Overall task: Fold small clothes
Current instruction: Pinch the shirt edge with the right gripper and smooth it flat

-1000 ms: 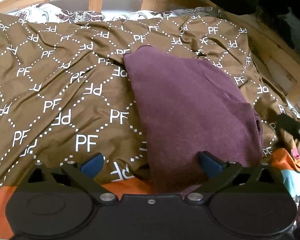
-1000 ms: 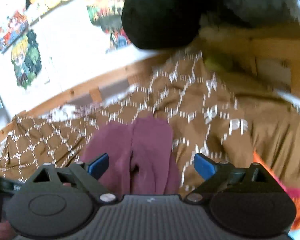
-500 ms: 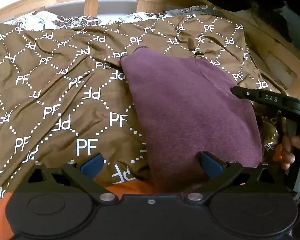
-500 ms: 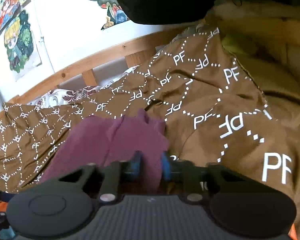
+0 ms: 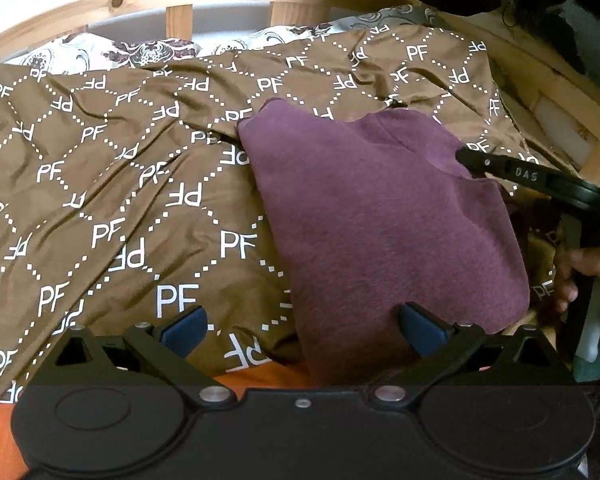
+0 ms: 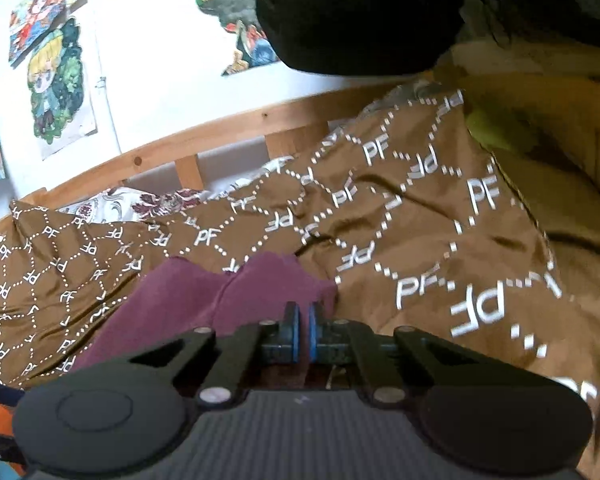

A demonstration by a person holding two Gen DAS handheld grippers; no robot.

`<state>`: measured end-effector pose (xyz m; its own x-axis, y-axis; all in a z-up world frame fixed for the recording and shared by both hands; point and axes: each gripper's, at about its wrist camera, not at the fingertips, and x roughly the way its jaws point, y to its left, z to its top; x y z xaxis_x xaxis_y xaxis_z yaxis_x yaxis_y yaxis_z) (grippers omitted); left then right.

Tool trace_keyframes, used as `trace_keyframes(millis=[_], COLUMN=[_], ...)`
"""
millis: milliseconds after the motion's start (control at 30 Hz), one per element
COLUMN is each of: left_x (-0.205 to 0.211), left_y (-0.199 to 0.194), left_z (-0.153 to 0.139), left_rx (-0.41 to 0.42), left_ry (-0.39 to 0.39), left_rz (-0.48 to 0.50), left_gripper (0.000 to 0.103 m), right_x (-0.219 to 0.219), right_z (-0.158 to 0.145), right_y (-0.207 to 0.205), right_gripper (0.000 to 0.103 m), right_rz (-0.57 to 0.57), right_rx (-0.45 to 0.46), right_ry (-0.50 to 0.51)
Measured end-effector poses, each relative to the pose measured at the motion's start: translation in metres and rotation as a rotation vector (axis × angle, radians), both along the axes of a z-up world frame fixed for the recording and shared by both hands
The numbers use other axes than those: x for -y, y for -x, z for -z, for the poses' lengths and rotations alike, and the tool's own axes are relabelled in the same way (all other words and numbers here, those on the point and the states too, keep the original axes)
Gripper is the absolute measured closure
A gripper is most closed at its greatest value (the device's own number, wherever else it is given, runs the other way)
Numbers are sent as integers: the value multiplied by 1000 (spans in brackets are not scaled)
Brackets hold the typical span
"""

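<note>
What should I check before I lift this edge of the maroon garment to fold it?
1. Right gripper shut on the maroon fleece garment: ok; the jaws have just been closing and purple cloth sits between the pads.
2. Grip is at the garment's right edge: ok in the left wrist view.
3. Left gripper open: ok, with the near edge of the garment between its fingers but not pinched.
4. Only one layer pinched: cannot tell.
5. Brown quilted bedspread with white PF lettering free of the right grip: cannot tell.
6. Garment lying flat: ok, mostly smooth.
</note>
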<state>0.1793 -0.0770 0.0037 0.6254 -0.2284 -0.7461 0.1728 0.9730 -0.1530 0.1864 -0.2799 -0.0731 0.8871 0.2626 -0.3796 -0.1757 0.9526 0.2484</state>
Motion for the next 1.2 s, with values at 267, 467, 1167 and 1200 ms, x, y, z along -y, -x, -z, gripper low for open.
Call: trace_keyframes(millis=[267, 467, 1167, 1200], left_x=[1, 2, -19, -21], left_y=[2, 2, -15, -19], left_z=[0, 0, -4, -2], left_rx=[8, 11, -6, -22], left_ry=[-11, -15, 283, 298], left_rz=[6, 11, 89, 77], left_gripper=[1, 1, 1, 1], right_x=[10, 13, 28, 28], right_z=[8, 10, 20, 20], right_y=[-4, -5, -9, -9], right_gripper=[93, 79, 25, 25], right_rz=[14, 27, -6, -11], right_rx=[-39, -50, -78, -79], right_ry=[-76, -90, -243, -246])
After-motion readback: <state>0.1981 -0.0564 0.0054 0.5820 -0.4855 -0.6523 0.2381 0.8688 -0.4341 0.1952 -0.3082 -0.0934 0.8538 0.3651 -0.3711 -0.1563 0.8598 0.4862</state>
